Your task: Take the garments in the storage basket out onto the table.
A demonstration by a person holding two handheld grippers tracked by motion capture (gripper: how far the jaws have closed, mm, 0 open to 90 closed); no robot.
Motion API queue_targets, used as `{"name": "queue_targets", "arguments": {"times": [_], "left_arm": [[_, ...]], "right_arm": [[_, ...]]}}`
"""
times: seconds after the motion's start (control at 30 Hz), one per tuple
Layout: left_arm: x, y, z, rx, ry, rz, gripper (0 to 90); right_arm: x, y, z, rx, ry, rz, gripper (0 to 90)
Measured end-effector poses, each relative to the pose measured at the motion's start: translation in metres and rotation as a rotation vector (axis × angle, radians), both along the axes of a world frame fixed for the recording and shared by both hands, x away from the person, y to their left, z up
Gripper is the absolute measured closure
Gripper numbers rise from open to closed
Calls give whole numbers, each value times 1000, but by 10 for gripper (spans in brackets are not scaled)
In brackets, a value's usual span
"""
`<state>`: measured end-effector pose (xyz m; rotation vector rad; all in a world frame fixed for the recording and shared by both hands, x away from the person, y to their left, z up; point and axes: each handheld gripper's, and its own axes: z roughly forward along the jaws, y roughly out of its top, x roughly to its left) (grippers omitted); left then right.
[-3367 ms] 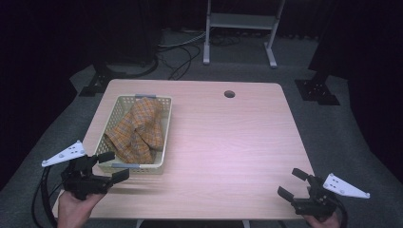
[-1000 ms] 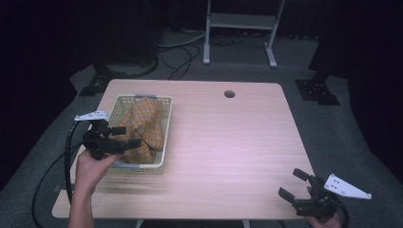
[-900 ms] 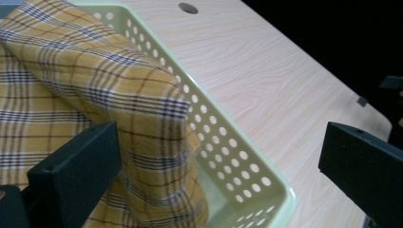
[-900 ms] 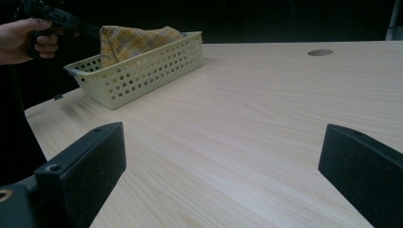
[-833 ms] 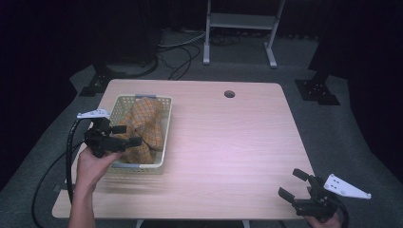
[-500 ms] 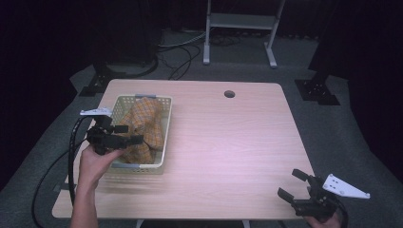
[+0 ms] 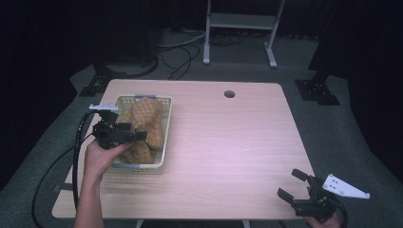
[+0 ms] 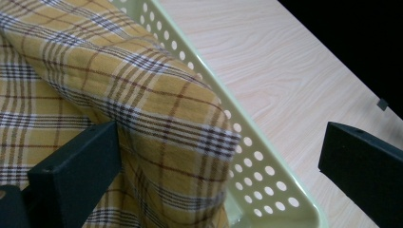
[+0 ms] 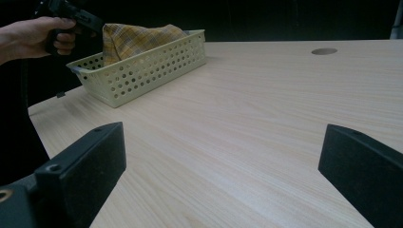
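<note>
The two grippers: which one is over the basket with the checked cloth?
The left gripper, open, jaws around a cloth fold in the basket. The right gripper sits at the table's near right corner.

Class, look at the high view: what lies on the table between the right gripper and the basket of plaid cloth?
Nothing: between the right gripper and the basket the table is bare wood, as the right gripper view shows too.

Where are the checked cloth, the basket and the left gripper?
checked cloth [image 8: 157, 109], left gripper view, top fold.
basket [image 7: 166, 128], high view, right wall.
left gripper [image 7: 138, 136], high view, between its fingertips.
</note>
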<state>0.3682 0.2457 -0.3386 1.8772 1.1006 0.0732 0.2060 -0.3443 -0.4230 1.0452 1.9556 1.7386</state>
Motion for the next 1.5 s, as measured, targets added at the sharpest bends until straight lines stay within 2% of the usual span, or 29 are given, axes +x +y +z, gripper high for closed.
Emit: {"name": "queue_targets", "arguments": {"times": [0.07,0.13,0.23,0.37,0.47,0.5,0.53,0.57,0.63,0.67,0.87,1.0,1.1,1.27,1.5], "left_arm": [[2,-1,-2,2,14,-2,42],[4,-1,-3,-9,25,-13,40],[7,0,-5,-5,45,-10,41],[10,0,-8,13,63,11,88],[11,-1,-8,39,54,50,191],[12,-1,-9,34,50,54,214],[12,0,-9,39,56,63,218],[13,0,-9,47,60,73,259],[14,1,-10,46,64,78,288],[14,0,-11,55,62,81,339],[14,2,-11,60,72,96,502],[13,2,-10,72,60,96,637],[14,2,-10,83,50,103,695],[14,1,-11,85,45,107,731],[13,-1,-10,101,33,107,726]], "right_arm": [[0,0,0,-1,0,1,18],[0,0,0,1,1,1,18],[0,0,0,0,1,2,18],[1,1,-1,1,2,5,18],[1,1,0,0,1,6,18],[0,1,0,0,0,5,18],[0,0,0,0,-1,4,18],[0,0,0,0,-2,3,18],[0,-1,1,4,0,-1,18],[-1,-1,1,3,-2,-2,18],[0,0,1,4,-4,0,18],[0,0,1,4,-5,2,18],[0,1,1,5,-6,2,18],[0,1,1,4,-9,2,18],[-1,0,3,15,-13,0,18]]}}
